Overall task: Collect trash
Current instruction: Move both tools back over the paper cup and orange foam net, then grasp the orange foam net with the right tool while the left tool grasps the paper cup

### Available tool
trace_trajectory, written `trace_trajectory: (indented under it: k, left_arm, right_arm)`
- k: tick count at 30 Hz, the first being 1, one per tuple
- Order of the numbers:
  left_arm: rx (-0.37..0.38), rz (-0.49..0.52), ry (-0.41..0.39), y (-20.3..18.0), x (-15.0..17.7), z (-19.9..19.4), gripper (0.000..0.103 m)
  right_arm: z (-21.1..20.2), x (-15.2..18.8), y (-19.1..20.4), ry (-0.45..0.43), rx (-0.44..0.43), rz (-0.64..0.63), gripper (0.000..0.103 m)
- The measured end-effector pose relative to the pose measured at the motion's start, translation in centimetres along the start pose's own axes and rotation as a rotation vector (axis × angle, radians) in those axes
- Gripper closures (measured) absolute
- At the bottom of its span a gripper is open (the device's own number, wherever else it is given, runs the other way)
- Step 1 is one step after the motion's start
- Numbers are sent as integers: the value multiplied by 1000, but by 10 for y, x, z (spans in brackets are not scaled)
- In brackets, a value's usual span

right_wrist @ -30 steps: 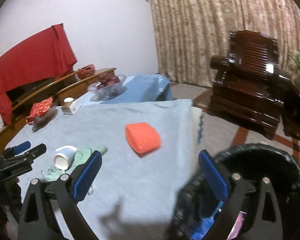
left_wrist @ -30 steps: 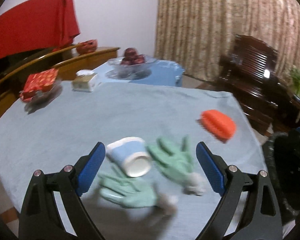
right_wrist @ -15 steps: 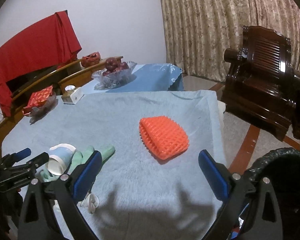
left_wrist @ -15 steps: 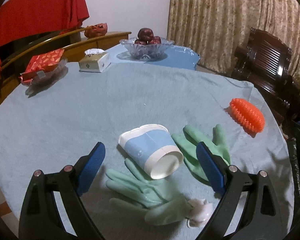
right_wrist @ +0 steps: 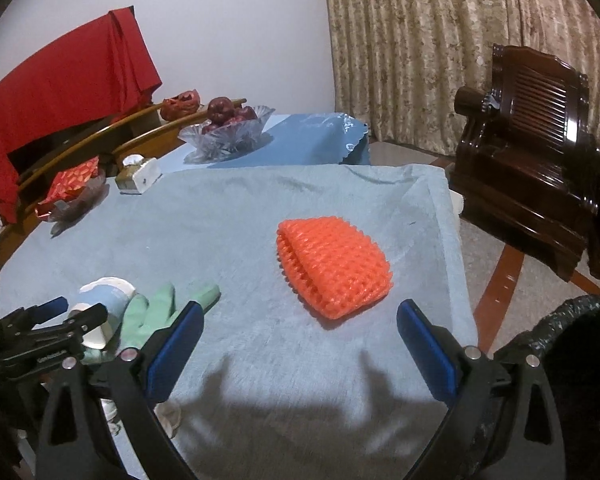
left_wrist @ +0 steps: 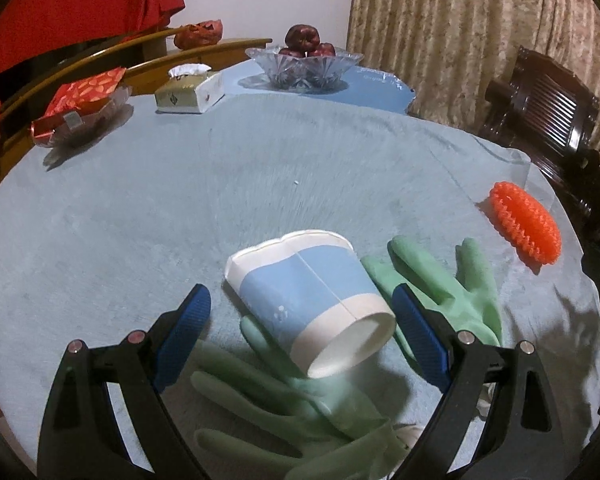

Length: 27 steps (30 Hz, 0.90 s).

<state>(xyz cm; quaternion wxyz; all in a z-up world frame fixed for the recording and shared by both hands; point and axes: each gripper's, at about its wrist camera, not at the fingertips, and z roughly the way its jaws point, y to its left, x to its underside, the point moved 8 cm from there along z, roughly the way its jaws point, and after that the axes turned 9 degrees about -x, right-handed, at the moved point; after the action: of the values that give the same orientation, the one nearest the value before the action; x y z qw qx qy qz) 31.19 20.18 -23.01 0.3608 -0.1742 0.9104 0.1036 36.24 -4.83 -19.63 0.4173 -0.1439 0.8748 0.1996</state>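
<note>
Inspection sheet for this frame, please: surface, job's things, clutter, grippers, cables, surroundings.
Surface: table under a light blue cloth.
Job's things: paper cup on its side over green gloves; orange foam net lying apart; black bin beside the table edge.
Clutter: fruit bowl, tissue box, red packet.
Grippers: left hand-held gripper open around the cup; right hand-held gripper open before the net.
Cables: nothing seen.
Surroundings: curtain, dark wooden armchair.

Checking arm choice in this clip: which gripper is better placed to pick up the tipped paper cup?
Left. The left gripper is open with the paper cup between its fingers; the right gripper faces the orange foam net.
</note>
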Motion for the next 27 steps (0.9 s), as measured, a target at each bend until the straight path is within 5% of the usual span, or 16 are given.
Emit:
trace_trajectory:
  k: [6, 15, 18, 20, 27]
  left_arm:
    - [38, -11, 10, -2, -2, 7, 34]
    - [62, -37, -14, -3, -10, 6, 47]
    - [68, -42, -32, -5, -16, 1, 49]
    - [73, -42, -48, -7, -20, -3, 49]
    - [99, -39, -93, -19, -33, -20, 50]
  right_arm:
    - [24, -7, -12, 21, 20, 10, 8]
    - [56, -4, -27, 86, 45, 38, 9]
    - [65, 0, -27, 127, 19, 50, 26]
    - [66, 2, -27, 135, 17, 50, 49]
    - [50, 2, -16, 118, -28, 39, 77]
